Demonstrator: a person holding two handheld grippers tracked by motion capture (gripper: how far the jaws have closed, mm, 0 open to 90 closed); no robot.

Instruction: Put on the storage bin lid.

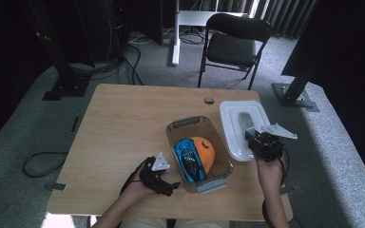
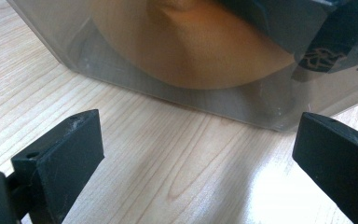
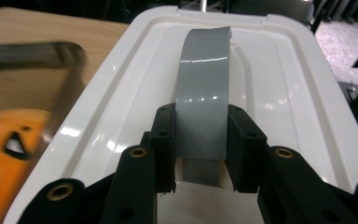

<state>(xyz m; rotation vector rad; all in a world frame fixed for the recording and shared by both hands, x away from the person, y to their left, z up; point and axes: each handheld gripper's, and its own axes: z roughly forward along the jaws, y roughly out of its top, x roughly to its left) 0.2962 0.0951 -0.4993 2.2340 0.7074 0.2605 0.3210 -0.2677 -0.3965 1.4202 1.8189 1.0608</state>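
Note:
A clear plastic bin (image 1: 172, 138) stands on the wooden table (image 1: 119, 123). It holds an orange pumpkin-face toy (image 1: 206, 151) and a blue and black toy (image 1: 188, 156). Its white lid (image 1: 232, 129) lies just right of it, with a grey strap handle (image 1: 247, 121) on top. My right gripper (image 1: 262, 143) is shut on that handle (image 3: 204, 79), at the near end of the lid (image 3: 279, 93). My left gripper (image 1: 171, 186) is open low over the table, near the bin's front left corner. Its jaws (image 2: 200, 140) face the bin wall (image 2: 56, 42), a little short of it, with the orange toy (image 2: 191, 51) behind.
A black folding chair (image 1: 233, 42) and dark stand bases sit on the carpet beyond the table. A round cable hole (image 1: 209, 100) lies near the table's far edge. Bare tabletop stretches to the left of the bin. The bin's rim (image 3: 37, 51) blurs past at left.

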